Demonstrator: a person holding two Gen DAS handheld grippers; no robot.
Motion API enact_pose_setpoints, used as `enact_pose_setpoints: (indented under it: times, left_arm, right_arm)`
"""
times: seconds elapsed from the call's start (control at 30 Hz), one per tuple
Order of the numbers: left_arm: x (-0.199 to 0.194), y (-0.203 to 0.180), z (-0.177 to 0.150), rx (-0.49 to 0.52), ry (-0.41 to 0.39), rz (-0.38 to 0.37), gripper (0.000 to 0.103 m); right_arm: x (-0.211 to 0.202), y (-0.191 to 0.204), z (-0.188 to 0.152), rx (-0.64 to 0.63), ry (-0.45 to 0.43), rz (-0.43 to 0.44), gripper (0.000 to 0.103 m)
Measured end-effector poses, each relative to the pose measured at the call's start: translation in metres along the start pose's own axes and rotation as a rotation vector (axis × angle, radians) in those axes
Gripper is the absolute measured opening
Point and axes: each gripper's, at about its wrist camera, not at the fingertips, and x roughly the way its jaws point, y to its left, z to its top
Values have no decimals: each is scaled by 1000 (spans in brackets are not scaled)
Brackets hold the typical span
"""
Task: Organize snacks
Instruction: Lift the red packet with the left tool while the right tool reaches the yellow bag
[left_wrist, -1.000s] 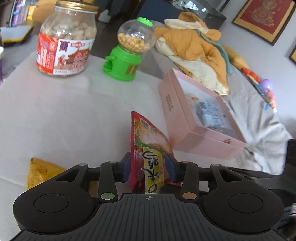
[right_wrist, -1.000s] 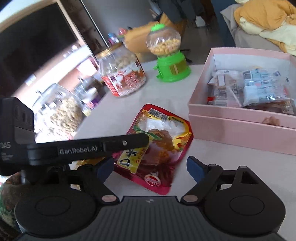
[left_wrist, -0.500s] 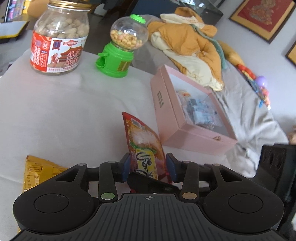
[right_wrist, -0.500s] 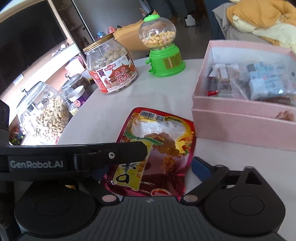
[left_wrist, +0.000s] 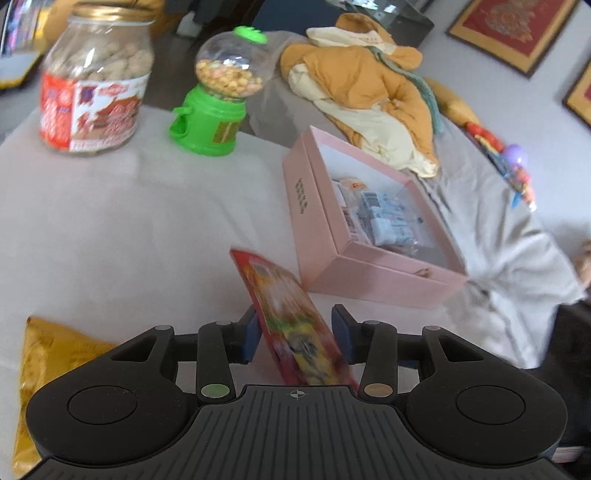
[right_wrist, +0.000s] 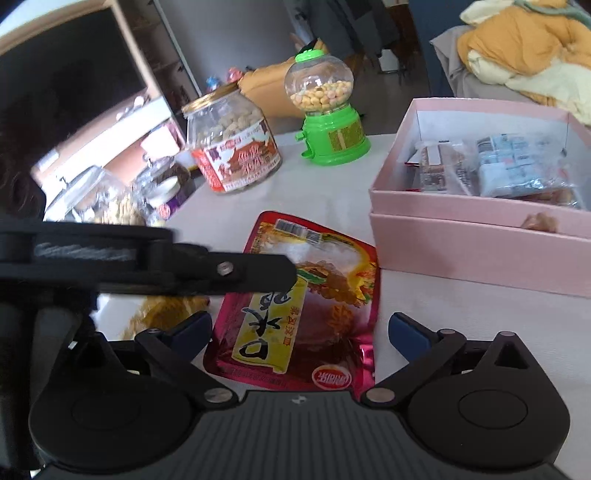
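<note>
Straddling the red snack pouch (right_wrist: 303, 295), the right claw (right_wrist: 300, 328) gapes wide; the left claw (left_wrist: 295, 334), just been opening, loosely brackets it.

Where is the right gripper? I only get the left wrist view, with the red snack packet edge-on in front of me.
Observer: The right gripper faces the red snack packet; its jaws have just been opening and stand wide, one on either side, not touching it.
Operator: Which face does it see?
Observer: The printed front, barcode at the top.
Operator: Anything else near the peanut jar?
Observer: A lidded glass jar of nuts, left of the peanut jar in the right wrist view.
</note>
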Motion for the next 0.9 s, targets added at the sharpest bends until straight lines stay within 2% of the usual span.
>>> enact_pose_setpoints:
  times: [0.03,0.1,0.17,0.27,0.33,0.4,0.5,0.53,0.6,0.67,0.8,0.9]
  left_arm:
    - [5,-3,-2,21,-1,1,51]
    - [18,-7,-7,33,22,0,50]
    - [28,-9,-13,23,32,-24,56]
    - [29,-19,-18,33,16,-17,56]
    - [30,-22,-23,-3,26,-46,56]
    - [28,-23,-30,-54,19,-56,52]
    - [28,-25,-35,-99,-7,-29,51]
    - [29,-25,-36,-123,-17,-26,48]
    - [30,-24,-39,-185,-31,-62,33]
    - [29,-21,-45,-252,-46,-107,29]
    - [12,-16,-54,-252,-116,-143,25]
    - [-17,-6,-51,-250,-193,-167,23]
  right_arm:
    - [-4,-2,-1,-21,9,-7,102]
    - [-14,-8,-7,-70,18,-18,102]
    - [-25,-14,-13,-116,18,-33,102]
    - [-38,-21,-26,-170,8,-70,102]
    - [-43,-25,-33,-185,0,-69,102]
    - [-42,-29,-39,-190,-2,-79,100]
    - [-38,-33,-47,-185,-14,-71,100]
    - [-38,-32,-47,-191,-16,-67,100]
    - [-39,-32,-47,-193,-23,-54,100]
    - [-40,-32,-47,-183,-25,-66,100]
    - [-45,-36,-48,-162,-44,-86,100]
    - [-46,-32,-50,-178,-36,-84,100]
